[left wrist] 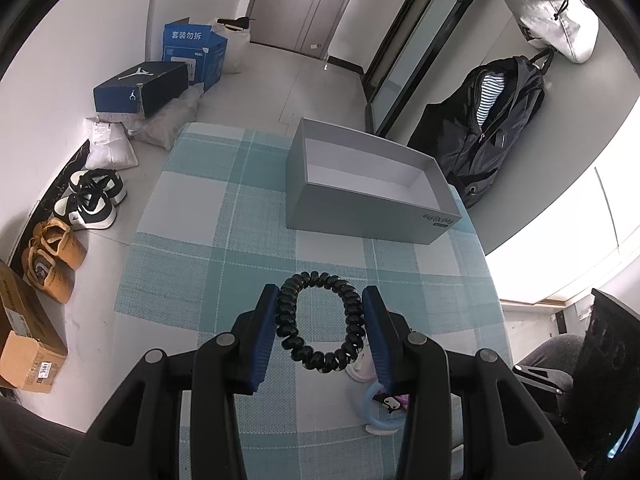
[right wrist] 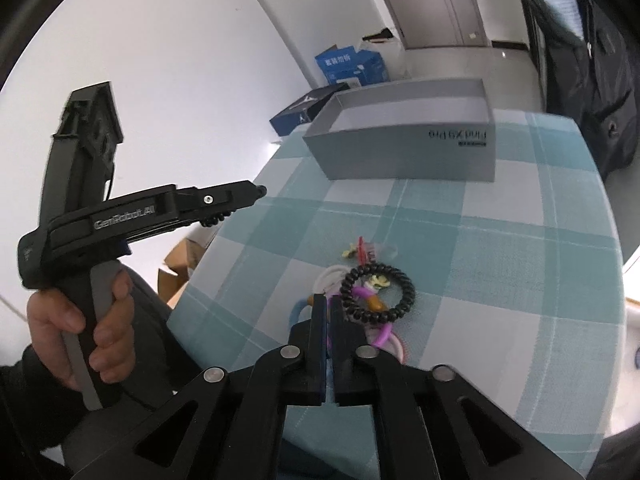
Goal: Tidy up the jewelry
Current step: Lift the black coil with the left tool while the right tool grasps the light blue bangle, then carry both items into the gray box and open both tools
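Left gripper (left wrist: pixel 320 300) holds a black coil band (left wrist: pixel 320 322) between its blue pads (left wrist: pixel 266 344), the ring spanning the gap and pressed at both sides, lifted above the checked cloth (left wrist: pixel 224 216). From the right wrist view, this gripper (right wrist: pixel 260 191) shows at 9 o'clock, held in a hand (right wrist: pixel 80 328), with a bit of the coil hanging under its tip.

Right gripper (right wrist: pixel 327 300) has its jaws nearly together, only a thin slit between them; whether they pinch anything I cannot tell. Its tips sit at the 7 o'clock edge of a pile of hair ties (right wrist: pixel 360 300) on the cloth, where a second black coil (right wrist: pixel 378 292) lies on top of pink, white and blue rings.

Toward 12 o'clock of the pile stands a grey box (right wrist: pixel 404 152), open, on the same cloth; in the left view the box (left wrist: pixel 360 212) lies at 1 o'clock of the held band.
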{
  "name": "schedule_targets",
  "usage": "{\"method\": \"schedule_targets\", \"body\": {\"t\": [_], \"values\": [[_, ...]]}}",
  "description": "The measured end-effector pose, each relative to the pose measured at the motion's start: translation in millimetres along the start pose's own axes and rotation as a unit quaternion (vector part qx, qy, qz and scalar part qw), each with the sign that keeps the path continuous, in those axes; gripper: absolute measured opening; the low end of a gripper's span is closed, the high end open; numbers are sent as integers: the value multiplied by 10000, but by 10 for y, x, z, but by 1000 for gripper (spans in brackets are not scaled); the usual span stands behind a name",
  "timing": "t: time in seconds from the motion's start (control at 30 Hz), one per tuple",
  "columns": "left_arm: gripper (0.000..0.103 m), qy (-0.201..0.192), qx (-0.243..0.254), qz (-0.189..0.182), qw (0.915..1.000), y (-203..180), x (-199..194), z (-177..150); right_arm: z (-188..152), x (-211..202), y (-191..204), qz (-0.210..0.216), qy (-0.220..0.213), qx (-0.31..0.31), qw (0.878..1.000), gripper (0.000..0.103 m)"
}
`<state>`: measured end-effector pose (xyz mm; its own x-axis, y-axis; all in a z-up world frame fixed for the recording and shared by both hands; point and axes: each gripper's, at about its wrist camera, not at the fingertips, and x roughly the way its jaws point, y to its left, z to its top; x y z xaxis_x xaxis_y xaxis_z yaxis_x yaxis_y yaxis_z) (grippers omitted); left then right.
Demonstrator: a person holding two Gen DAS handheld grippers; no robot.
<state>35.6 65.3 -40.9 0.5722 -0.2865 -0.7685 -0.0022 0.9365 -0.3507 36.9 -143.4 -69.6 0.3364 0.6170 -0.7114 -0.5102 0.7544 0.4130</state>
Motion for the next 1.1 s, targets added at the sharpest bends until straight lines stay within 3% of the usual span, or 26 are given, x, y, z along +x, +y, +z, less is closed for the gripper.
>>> {"method": "schedule_targets", "body": {"t": [0.07,0.13,0.33,0.4,0.47,0.77,1.1], "values": [[36,18,-10,-19,10000,8,2,-1,-49,44,-8,-31,117,45,9999,24],[36,25,-43,-43,10000,19,5,-4,-86,153,-7,-110,336,24,9994,36],[36,-16,-33,-69,10000,24,-27,-8,-127,300,29,-268,533,-131,9981,36],[36,-21,-56,-68,10000,37,-29,-8,-123,304,42,-296,519,-193,9980,30],[36,-24,-105,-70,9999,58,-33,-4,-126,306,43,-285,543,-205,9979,7],[36,-39,-112,-101,9999,41,-42,5,-35,66,81,-47,115,-240,9996,7],[36,-114,111,-135,9998,-127,-36,273,589,-349,-180,43,-690,162,9975,7]]}}
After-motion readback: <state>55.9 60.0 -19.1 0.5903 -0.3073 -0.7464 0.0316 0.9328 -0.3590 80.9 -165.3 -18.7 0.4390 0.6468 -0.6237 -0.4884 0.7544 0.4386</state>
